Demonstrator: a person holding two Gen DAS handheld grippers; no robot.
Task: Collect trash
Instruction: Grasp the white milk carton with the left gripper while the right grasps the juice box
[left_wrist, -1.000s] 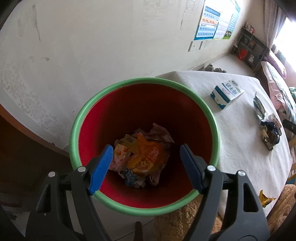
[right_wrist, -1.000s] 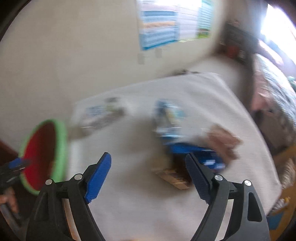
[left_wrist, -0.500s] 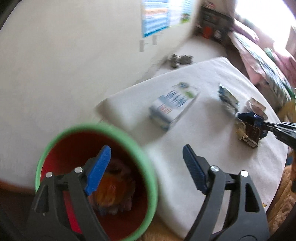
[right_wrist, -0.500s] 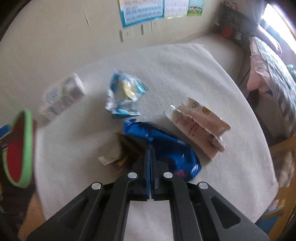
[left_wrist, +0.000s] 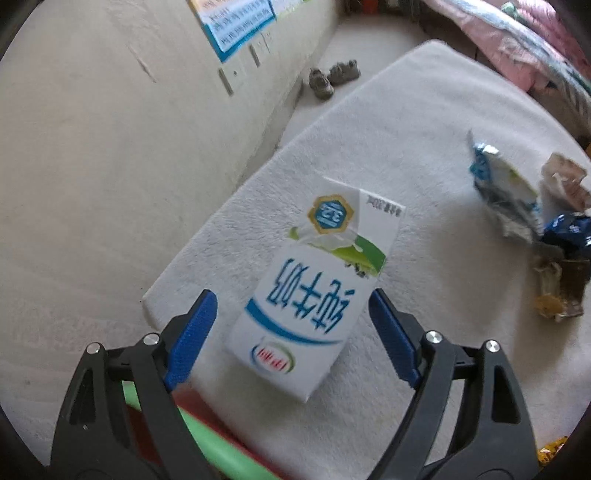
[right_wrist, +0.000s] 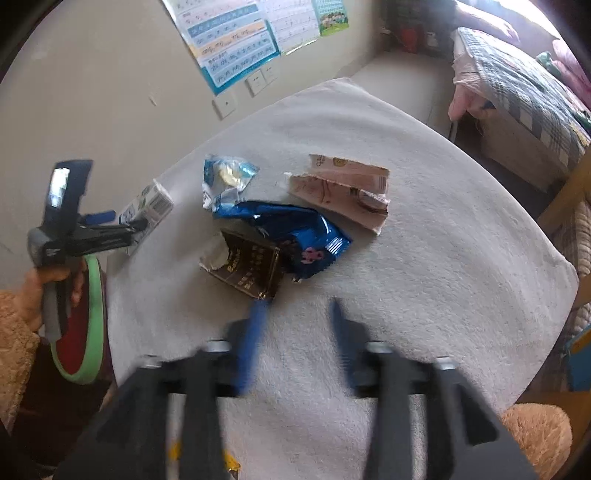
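White tablecloth (left_wrist: 443, 122) bears milk carton (left_wrist: 314, 295) between opening left gripper (left_wrist: 291, 328) jaws.

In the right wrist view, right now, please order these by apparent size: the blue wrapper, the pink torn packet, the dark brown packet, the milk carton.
1. blue wrapper
2. pink torn packet, close to the first, so that order is unsure
3. dark brown packet
4. milk carton, partly hidden behind the left claw

White milk carton (left_wrist: 314, 295) flat on table (left_wrist: 424, 177)

White-clothed table (right_wrist: 443, 258); milk carton (left_wrist: 314, 295), torn wrappers (right_wrist: 288, 229) directly atop
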